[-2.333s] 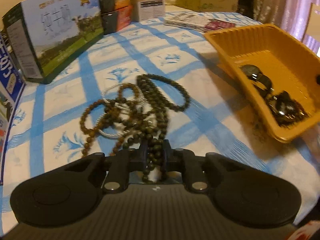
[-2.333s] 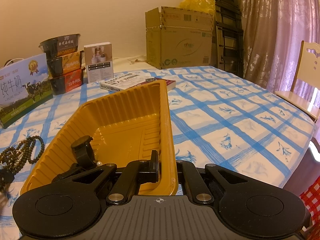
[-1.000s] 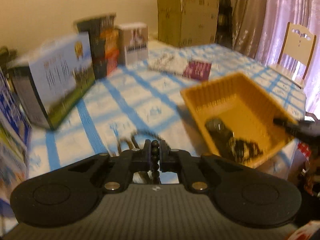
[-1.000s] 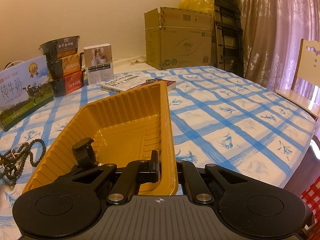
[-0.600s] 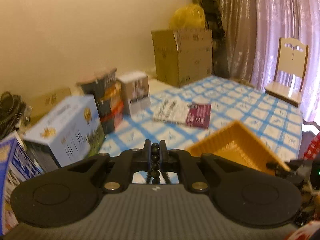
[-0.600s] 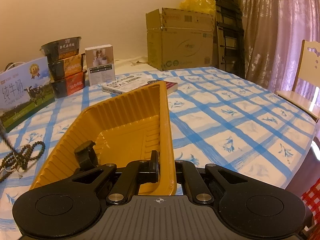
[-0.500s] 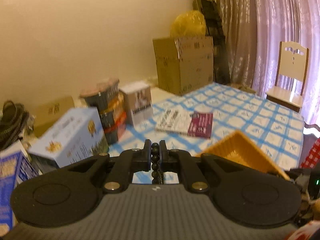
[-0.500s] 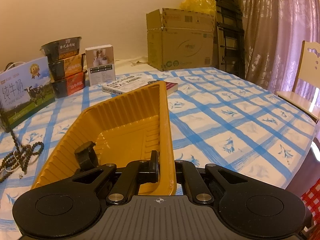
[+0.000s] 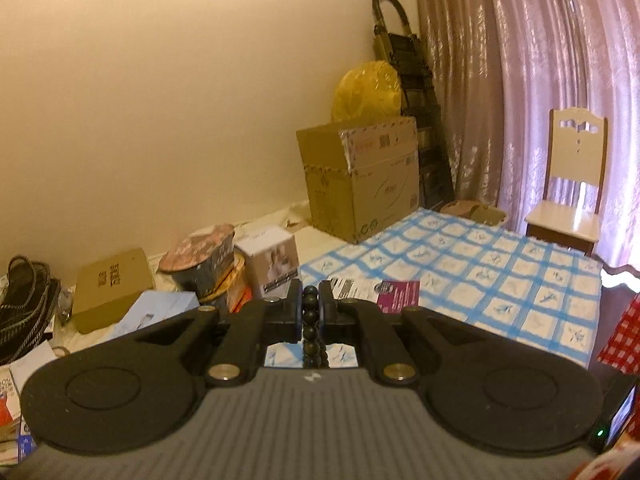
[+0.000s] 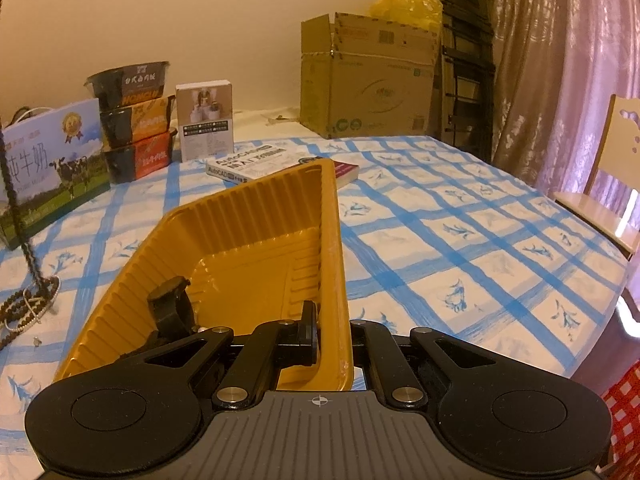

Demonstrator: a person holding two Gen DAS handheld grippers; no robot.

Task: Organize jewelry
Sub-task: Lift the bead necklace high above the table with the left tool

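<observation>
Left gripper [image 9: 310, 316] fingers pinch a dark bead strand [image 9: 311, 326], which hangs below them. Right gripper [image 10: 332, 338] fingers clamp the yellow tray [image 10: 256, 240] wall between them.

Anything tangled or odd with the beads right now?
Yes. The dark bead strand hangs taut from above, its lower end caught in the bracelet pile on the tablecloth, so other pieces may get dragged along.

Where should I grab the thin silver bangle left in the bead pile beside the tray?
Grip the silver bangle on the arc nearest the orange tray, coming down from above. It lies flat on the tablecloth, tangled with the brown bead strands, so a side approach would likely snag beads; its near arc looks the barest.
</observation>
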